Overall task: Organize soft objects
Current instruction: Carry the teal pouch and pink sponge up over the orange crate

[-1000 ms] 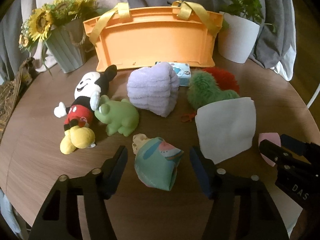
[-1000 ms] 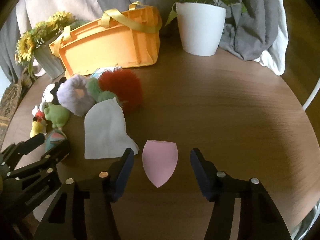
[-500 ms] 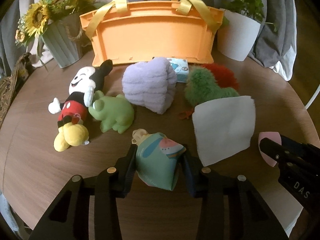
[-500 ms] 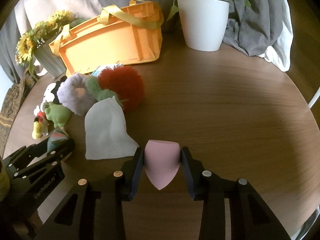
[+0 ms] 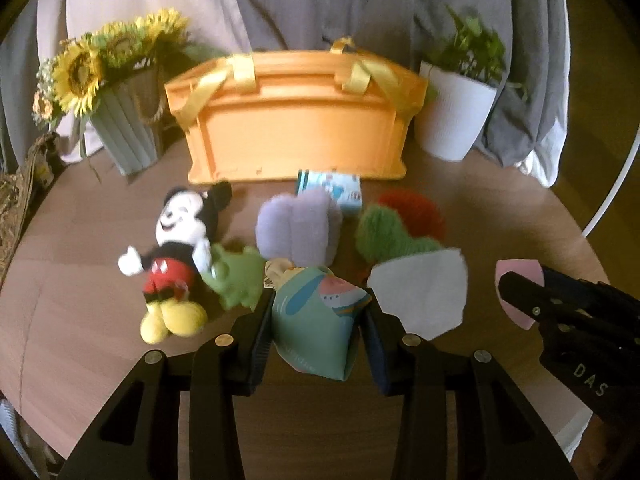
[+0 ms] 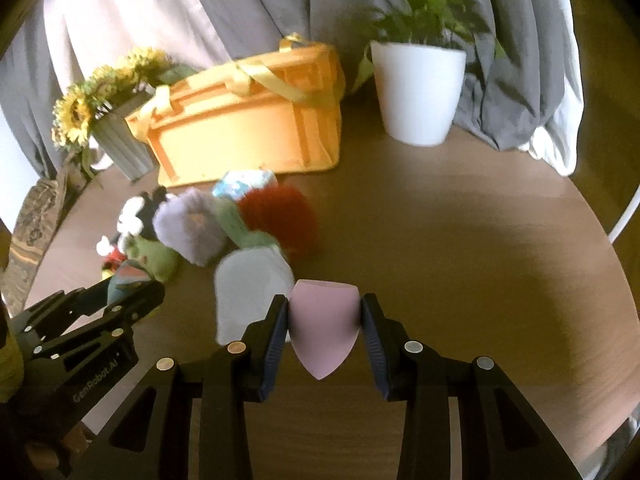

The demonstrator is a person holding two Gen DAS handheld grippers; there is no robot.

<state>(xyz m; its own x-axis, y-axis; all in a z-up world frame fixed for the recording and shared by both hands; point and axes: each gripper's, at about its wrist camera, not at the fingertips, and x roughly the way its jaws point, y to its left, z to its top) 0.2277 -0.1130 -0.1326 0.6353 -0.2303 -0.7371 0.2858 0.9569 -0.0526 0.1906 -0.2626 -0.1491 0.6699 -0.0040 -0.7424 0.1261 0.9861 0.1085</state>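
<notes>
Your left tool (image 5: 316, 324) grips the squashy teal pouch (image 5: 318, 328) in front of the ribbed orange basket (image 5: 296, 136). Your right tool (image 6: 325, 326) pinches the smooth pink teardrop sponge (image 6: 323, 330).

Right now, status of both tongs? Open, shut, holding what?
Left tongs: shut on the teal printed pouch.
Right tongs: shut on the pink sponge.

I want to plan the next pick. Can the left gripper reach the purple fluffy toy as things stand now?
Probably not yet: the left gripper is shut on the teal pouch, and the purple fluffy toy lies just behind that pouch.
</notes>
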